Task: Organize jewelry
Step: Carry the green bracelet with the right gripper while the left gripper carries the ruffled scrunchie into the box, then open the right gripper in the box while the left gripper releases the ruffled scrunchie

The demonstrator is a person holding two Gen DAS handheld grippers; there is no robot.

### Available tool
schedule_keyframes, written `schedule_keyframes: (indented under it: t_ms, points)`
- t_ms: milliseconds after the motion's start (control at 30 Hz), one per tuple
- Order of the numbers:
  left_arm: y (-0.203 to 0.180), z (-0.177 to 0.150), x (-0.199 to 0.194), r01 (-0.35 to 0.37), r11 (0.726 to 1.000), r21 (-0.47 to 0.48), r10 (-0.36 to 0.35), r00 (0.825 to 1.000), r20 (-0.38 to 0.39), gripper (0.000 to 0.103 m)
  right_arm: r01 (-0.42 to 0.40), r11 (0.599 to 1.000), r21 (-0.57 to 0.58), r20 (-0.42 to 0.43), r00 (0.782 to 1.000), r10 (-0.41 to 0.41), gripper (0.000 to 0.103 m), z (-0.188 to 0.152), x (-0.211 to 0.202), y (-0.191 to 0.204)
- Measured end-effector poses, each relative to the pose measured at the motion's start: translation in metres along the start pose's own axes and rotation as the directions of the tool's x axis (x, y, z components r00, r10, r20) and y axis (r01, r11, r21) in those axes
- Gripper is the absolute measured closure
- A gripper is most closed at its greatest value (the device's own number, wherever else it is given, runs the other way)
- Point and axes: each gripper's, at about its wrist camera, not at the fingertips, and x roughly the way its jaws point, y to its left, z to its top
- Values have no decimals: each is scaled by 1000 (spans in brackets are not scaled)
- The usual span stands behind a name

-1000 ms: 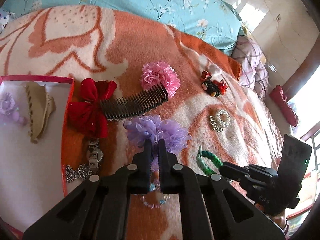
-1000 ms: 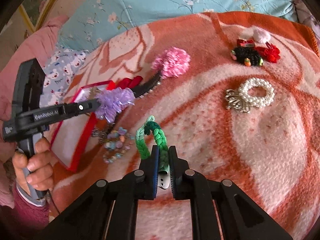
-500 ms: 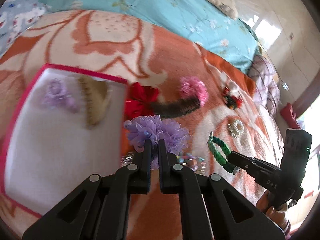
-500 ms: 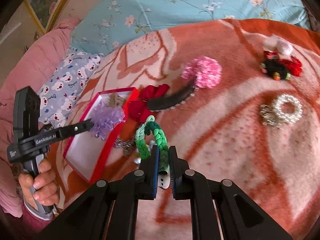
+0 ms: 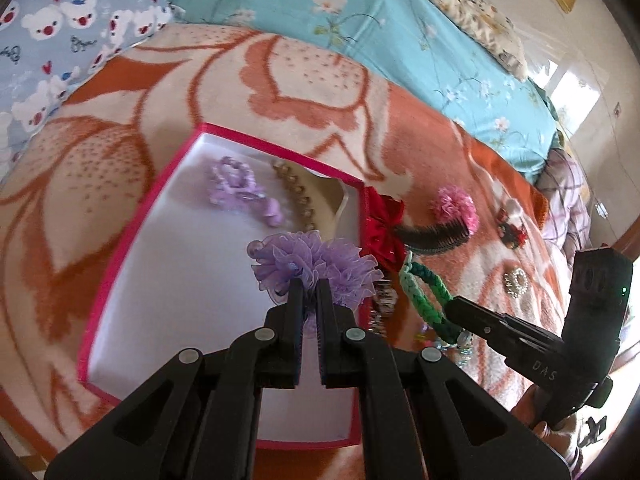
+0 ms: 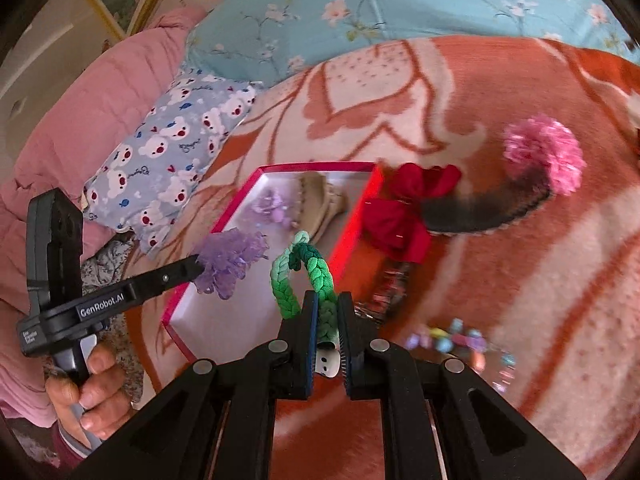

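Risk-wise, left gripper (image 5: 307,286) pinching the purple scrunchie (image 5: 314,264) and right gripper (image 6: 327,300) clamping the green braided band (image 6: 306,280) could collide, both crowding the red box (image 5: 120,248) together.

Orange-cream blanket (image 5: 320,80) fills mid frame; bear-print pillow (image 5: 60,28) upper left, teal floral sheet (image 5: 360,12) along top, pink quilt (image 6: 80,120) at left.

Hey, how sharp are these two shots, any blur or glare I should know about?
Left wrist view: mostly sharp, the purple scrunchie is crisp; window glare washes out the upper right, and fisheye bends the box edges. Right wrist view: motion blur smears the comb and the beads, while the green braid in the jaws stays sharp.
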Motion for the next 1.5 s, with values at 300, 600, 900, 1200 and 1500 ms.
schedule_keyframes:
  t_ms: [300,600,900,1200,1500]
  points:
    - [24,7,2,-41,999,-16,41,999,12,99,-27,1000,14,-15,1000,27,94,11,35,18]
    - [48,20,24,-78,997,-29,78,997,-5,99,-21,999,33,-44,999,22,94,18,79,24]
    - [64,26,44,-93,995,-34,92,995,-27,99,-5,999,33,-77,997,8,94,19,112,30]
    - [72,25,59,-98,994,-42,96,994,-52,99,11,1000,21,-93,996,-9,93,21,126,33]
    - [71,24,57,-109,993,-36,107,993,-54,96,4,1000,21,-96,995,-2,87,21,126,35]
